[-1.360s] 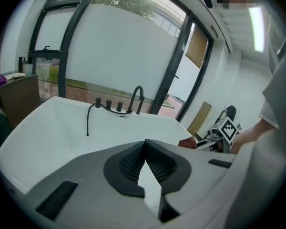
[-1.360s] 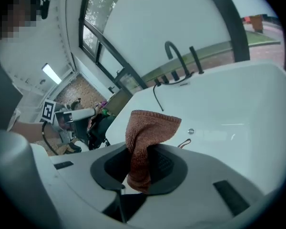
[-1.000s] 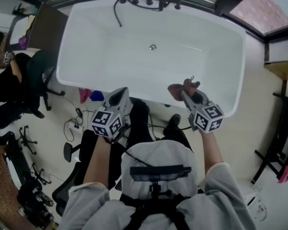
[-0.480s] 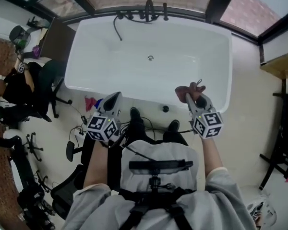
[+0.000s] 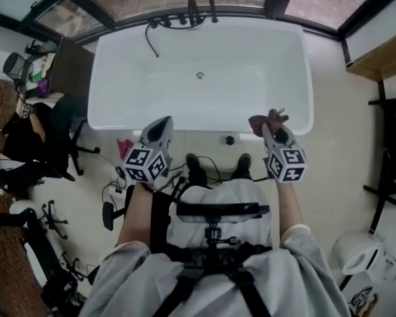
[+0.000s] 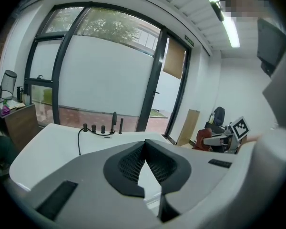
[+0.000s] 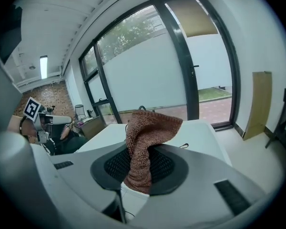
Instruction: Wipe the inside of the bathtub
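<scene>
Head view: white bathtub (image 5: 198, 101), dry-looking, directly ahead of the person. Right gripper (image 5: 270, 127) at the near rim, jaws clamped on a brown knitted cloth (image 7: 142, 149), evidently readied for wiping inside. Left gripper (image 5: 162, 125) closed on nothing, parked at the rim, apparently spare.

place: office-like test room | cues: bathtub (image 5: 251, 84), office chair (image 5: 65, 119), floor cables (image 5: 113, 179), glazed wall (image 6: 105, 75)
</scene>
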A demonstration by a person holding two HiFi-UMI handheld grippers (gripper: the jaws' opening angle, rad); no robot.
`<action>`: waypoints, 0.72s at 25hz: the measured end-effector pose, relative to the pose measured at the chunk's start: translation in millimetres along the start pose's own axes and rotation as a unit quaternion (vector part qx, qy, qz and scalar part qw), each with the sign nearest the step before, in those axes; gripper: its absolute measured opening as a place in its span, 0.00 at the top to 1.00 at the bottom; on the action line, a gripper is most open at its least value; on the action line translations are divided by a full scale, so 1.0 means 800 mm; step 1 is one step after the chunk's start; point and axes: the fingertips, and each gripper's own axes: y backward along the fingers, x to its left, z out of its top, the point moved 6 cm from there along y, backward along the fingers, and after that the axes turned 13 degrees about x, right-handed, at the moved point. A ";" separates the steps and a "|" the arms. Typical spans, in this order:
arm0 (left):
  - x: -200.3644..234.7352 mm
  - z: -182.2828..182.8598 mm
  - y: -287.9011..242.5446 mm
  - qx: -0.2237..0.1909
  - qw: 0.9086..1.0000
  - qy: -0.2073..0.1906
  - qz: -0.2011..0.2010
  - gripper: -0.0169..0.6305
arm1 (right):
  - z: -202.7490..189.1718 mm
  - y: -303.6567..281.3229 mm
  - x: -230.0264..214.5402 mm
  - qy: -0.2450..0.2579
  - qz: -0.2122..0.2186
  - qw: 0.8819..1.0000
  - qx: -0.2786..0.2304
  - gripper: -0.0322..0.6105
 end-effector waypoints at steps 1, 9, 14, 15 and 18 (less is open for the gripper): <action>0.004 -0.001 0.002 -0.001 1.000 0.000 -0.005 0.96 | -0.002 0.001 0.008 0.000 -0.003 1.000 0.002 0.82; 0.032 -0.018 0.026 -0.002 1.000 0.002 -0.014 0.96 | -0.004 -0.003 0.045 0.002 -0.022 1.000 0.009 0.82; 0.040 -0.028 0.035 0.001 1.000 0.008 -0.002 0.96 | 0.001 -0.005 0.051 0.010 -0.021 1.000 0.014 0.82; 0.041 -0.029 0.035 0.001 1.000 0.009 0.000 0.96 | 0.002 -0.006 0.051 0.012 -0.022 1.000 0.014 0.82; 0.042 -0.030 0.035 0.002 1.000 0.007 0.005 0.96 | 0.005 -0.007 0.048 0.013 -0.027 0.999 0.013 0.82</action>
